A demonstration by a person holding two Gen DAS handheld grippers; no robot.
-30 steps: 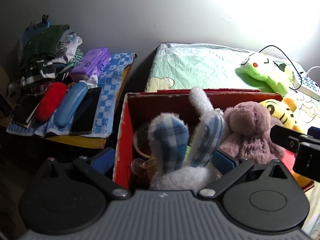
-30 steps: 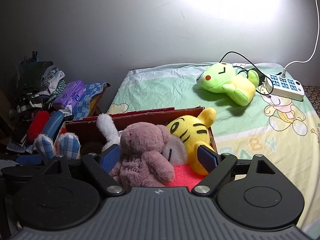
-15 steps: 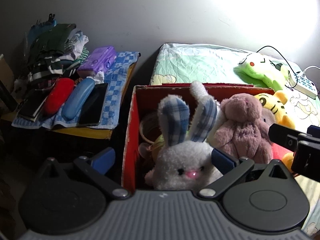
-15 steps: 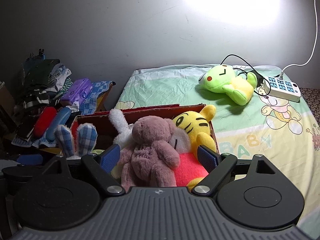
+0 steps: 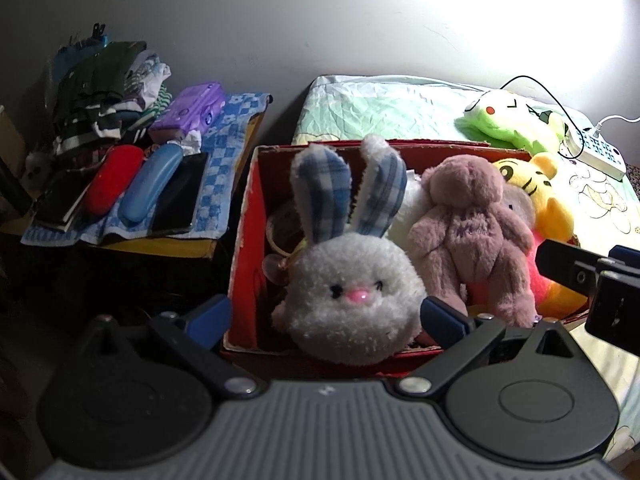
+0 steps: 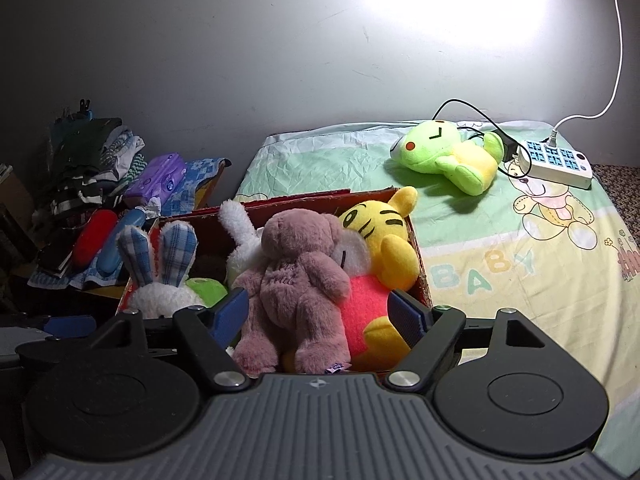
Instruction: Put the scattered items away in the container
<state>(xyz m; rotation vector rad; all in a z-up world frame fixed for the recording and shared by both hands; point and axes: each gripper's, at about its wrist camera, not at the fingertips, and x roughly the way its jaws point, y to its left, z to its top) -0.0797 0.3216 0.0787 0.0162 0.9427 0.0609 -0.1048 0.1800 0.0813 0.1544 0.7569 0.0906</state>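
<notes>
A red cardboard box (image 5: 243,240) stands on the bed's near corner. It holds a white bunny with blue checked ears (image 5: 352,300), a pink bear (image 5: 472,232) and a yellow tiger (image 5: 536,188). My left gripper (image 5: 328,316) hangs open just short of the bunny, touching nothing. My right gripper (image 6: 320,314) hovers over the bear (image 6: 296,280) and tiger (image 6: 380,256); its jaws are closing, and the pads stay apart from both toys. A green frog plush (image 6: 444,156) lies loose on the bed, far right.
A white power strip (image 6: 556,160) with cables lies beside the frog. Left of the box, a low stand with a blue checked cloth (image 5: 224,168) carries a red case, a blue case, a phone, a purple pack and piled clothes. A grey wall is behind.
Both grippers have drawn back from the box, so more of it shows and the bunny's face has come into view. The right jaws have narrowed a little.
</notes>
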